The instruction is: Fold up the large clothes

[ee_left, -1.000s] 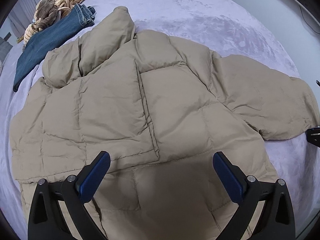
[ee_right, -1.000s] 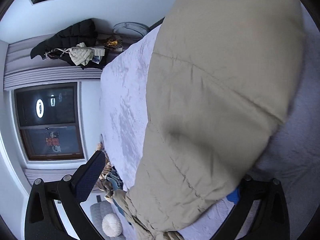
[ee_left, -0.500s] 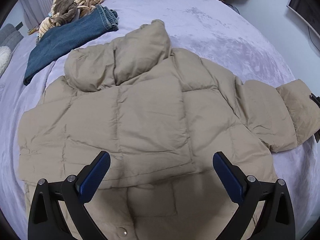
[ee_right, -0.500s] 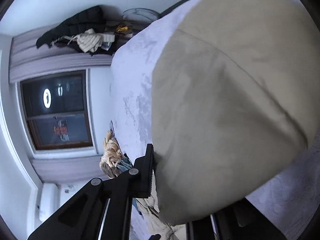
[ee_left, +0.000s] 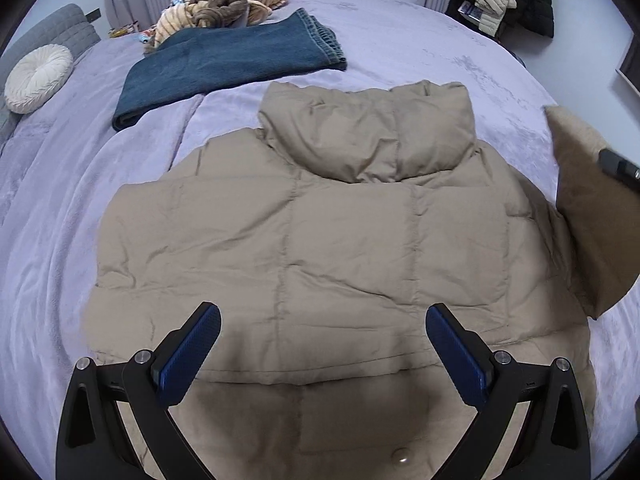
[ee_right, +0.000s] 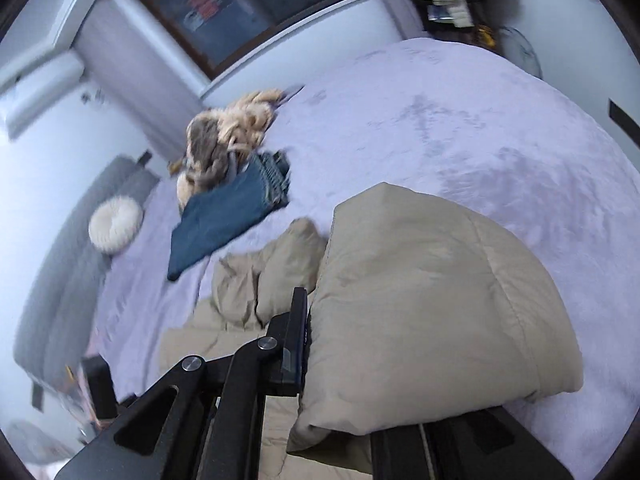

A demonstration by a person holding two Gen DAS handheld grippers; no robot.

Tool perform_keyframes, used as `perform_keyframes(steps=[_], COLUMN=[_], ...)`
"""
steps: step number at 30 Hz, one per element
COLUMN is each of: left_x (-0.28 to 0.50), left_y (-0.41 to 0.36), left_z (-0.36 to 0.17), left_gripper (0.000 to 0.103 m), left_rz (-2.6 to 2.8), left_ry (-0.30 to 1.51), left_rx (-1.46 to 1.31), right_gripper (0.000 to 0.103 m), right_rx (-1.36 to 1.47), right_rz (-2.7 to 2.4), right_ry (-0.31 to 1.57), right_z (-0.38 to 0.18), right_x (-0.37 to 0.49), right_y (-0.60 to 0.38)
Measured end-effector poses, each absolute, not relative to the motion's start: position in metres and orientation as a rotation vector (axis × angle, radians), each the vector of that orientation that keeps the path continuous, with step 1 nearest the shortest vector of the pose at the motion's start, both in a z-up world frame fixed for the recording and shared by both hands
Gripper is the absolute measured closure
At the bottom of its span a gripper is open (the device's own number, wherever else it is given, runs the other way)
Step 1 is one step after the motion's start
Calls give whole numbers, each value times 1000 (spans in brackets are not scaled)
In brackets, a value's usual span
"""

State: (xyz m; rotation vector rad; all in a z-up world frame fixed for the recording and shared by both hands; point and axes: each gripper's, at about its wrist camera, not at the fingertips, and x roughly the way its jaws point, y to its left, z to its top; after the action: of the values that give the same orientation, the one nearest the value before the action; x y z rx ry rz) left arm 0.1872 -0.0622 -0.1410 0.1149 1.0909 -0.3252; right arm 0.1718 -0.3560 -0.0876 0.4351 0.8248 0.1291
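- Left gripper [ee_left: 320, 332]: two matte black fingers of angular linkage form, each faced on its inner side with a blue, finely textured pad [ee_left: 188, 352].
- Round silver screw heads [ee_left: 142, 357] sit at the finger pivots; slotted cut-outs pierce the black arms below the pivots.
- Right gripper [ee_right: 352, 364]: same black linkage, two silver screws [ee_right: 266, 343] above an oval slot; its pads are mostly hidden, only a sliver of blue visible.
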Motion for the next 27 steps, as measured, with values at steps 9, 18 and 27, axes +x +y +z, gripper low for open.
perform_keyframes(steps=[9, 18, 27], left_x=[199, 212, 232], left_y=[-21, -26, -11], left_z=[-161, -160, -160], left_gripper=[0, 0, 0], left_rz=[-293, -412, -528], left_ry=[1106, 1111, 1121], left_rx=[83, -14, -182], right_gripper=[93, 36, 81], right_rx=[255, 708, 1066], right_rz=[74, 35, -121], right_ry=[1066, 1003, 846], right_z=[-192, -179, -183], right_x=[151, 95, 89], right_y=[-272, -339, -415])
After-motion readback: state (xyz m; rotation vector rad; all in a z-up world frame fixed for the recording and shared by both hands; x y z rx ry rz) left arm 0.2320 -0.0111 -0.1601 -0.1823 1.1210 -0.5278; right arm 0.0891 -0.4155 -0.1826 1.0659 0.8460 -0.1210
